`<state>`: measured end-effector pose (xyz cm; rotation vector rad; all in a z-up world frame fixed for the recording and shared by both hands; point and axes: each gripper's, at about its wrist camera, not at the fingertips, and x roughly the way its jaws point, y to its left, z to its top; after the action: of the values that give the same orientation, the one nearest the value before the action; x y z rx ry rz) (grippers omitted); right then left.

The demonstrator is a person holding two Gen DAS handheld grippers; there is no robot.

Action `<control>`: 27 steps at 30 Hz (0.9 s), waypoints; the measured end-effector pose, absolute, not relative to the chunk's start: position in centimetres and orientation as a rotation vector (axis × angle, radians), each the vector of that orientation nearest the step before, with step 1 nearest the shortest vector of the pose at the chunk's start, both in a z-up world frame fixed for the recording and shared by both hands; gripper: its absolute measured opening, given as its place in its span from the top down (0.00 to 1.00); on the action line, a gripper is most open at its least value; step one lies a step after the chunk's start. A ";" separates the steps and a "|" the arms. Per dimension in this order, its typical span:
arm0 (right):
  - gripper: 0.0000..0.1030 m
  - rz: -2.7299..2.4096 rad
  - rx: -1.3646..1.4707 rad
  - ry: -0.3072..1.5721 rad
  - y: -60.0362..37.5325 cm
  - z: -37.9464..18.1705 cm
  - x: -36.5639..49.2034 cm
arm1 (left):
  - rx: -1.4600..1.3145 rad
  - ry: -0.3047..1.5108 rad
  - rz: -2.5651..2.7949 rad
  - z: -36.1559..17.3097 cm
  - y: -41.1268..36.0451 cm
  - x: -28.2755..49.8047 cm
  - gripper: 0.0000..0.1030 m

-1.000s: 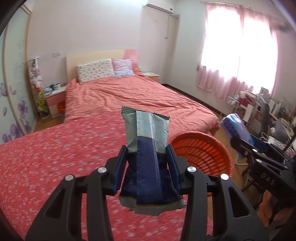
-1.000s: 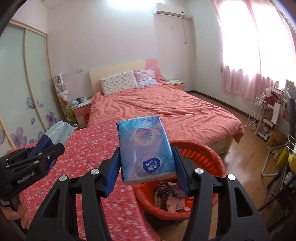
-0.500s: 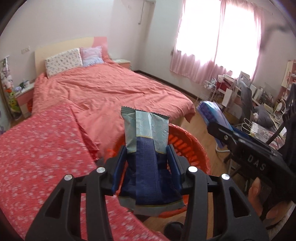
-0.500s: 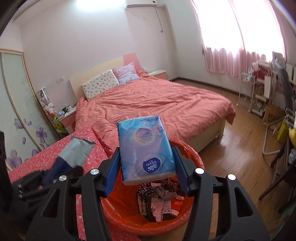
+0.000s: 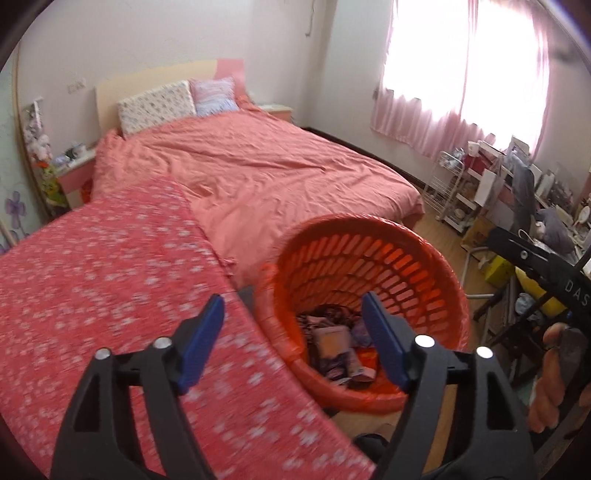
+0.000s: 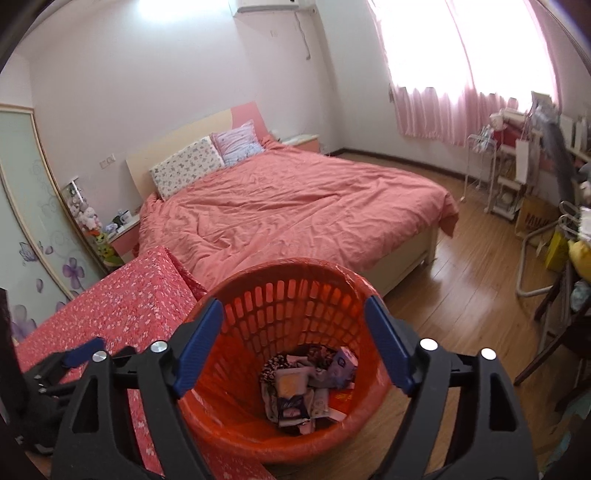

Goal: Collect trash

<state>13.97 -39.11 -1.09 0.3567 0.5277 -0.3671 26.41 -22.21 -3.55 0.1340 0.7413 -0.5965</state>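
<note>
The left gripper (image 5: 293,314) points forward and slightly down, its blue-padded jaws spread wide with nothing between them. The right gripper (image 6: 293,321) matches it.

We were in a home bedroom: a double bed (image 6: 295,206) under a salmon quilt with two pillows (image 6: 207,158) against the headboard, a nightstand (image 6: 123,230) beside it, pink curtains (image 6: 461,103) over a bright window, an air conditioner (image 6: 273,5) high up, and wood flooring (image 6: 472,291).
</note>
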 end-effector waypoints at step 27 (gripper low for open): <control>0.02 -0.482 0.068 0.378 -23.8 0.8 1.2 | 0.060 0.438 -0.159 0.6 -1.9 5.7 0.04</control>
<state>1.23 -23.82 0.77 0.0682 0.3782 -0.4821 5.65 -1.88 0.64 0.0597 0.4383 -0.1591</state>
